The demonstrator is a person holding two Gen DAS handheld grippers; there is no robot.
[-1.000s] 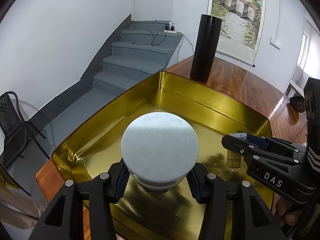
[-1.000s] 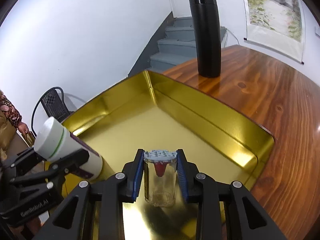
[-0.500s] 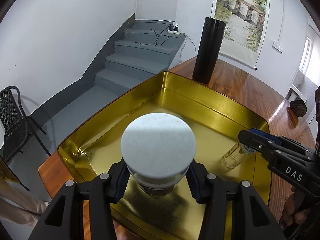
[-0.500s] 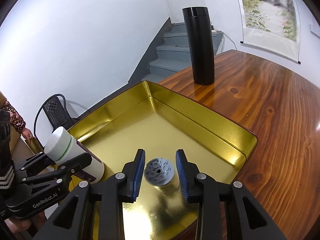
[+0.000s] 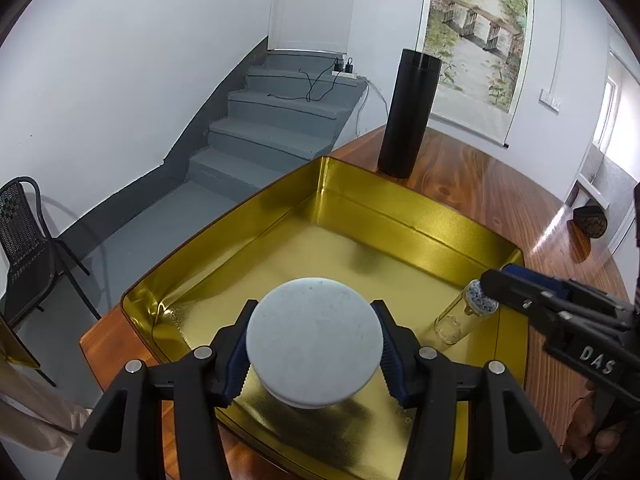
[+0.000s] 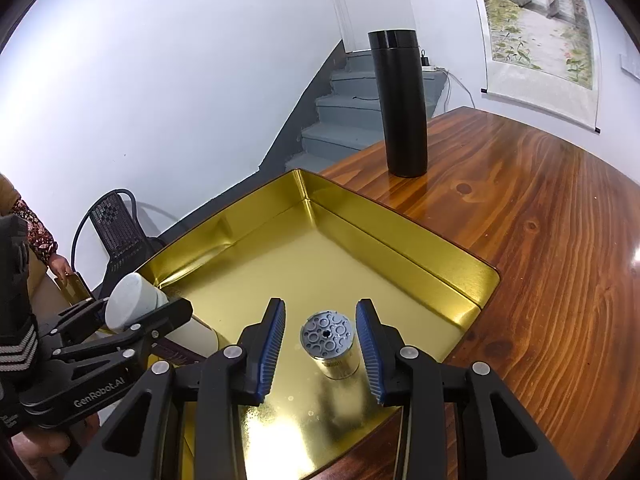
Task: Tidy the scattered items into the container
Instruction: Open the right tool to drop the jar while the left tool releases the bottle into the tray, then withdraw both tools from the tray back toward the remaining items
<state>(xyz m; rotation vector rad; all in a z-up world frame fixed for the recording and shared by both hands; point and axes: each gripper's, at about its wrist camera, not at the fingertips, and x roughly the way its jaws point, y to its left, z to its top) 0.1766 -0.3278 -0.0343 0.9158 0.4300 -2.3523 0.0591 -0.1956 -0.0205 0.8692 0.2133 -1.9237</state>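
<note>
A gold metal tray (image 5: 400, 216) (image 6: 400, 240) lies on the wooden table. My left gripper (image 5: 314, 344) is shut on a white-capped bottle (image 5: 314, 340), held over the tray's near side; the bottle also shows at the left of the right wrist view (image 6: 132, 308). A small clear glass jar with a grey perforated lid (image 6: 330, 340) stands on the tray floor. My right gripper (image 6: 320, 340) is open, its blue pads either side of the jar and apart from it. In the left wrist view the jar (image 5: 464, 316) sits at the right gripper's tip.
A tall black flask (image 5: 408, 112) (image 6: 400, 100) stands on the table beyond the tray's far corner. Grey stairs (image 5: 272, 128) and a black chair (image 5: 24, 248) lie past the table's edge. A dark object (image 5: 590, 220) sits at the table's far right.
My right gripper opened and let go of the glass jar, which now stands in the tray, then drew back. My left gripper pulled back a little with the white-capped bottle.
</note>
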